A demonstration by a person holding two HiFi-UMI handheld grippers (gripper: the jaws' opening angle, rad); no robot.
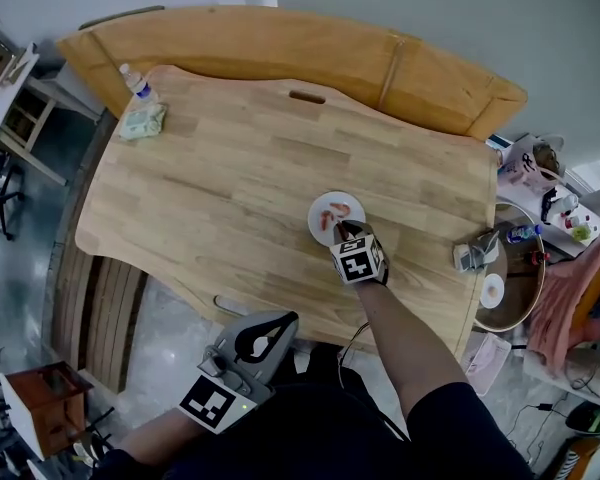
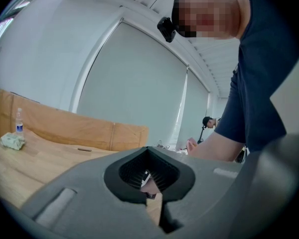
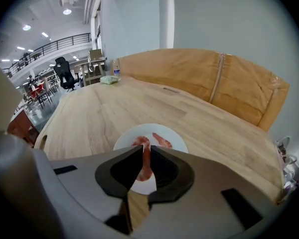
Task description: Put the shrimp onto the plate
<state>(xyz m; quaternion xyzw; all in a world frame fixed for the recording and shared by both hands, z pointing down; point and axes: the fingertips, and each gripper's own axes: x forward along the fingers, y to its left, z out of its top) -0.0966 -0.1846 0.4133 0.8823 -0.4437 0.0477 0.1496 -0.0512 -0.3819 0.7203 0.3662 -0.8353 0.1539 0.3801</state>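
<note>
**A:** Right gripper (image 3: 143, 151) is clenched on a shrimp (image 3: 145, 167), pinched near its head end. The tail hangs down between the jaws, right over the plate (image 3: 177, 144).

**B:** And there's already one shrimp (image 3: 162, 140) lying on the plate, at about one o'clock from the held one. They look just apart, not touching.

**A:** From the head view, the plate sits right of the table's (image 1: 230, 168) middle, toward the near edge. The left gripper (image 2: 148, 148) is closed on nothing. It's held low off the table, at seven o'clock from the plate, so it's out of the play.

**B:** I'd call this the placing step, then, with the carry done and the drop pending. I can't tell if the tail has met the plate yet.

**A:** Next move, by my read, is to ease down until the shrimp rests on bare plate at six o'clock of its mate, then part the jaws.

**B:** And lift straight up afterwards. A soft shrimp may cling to a pad and get dragged toward the rim.
</note>
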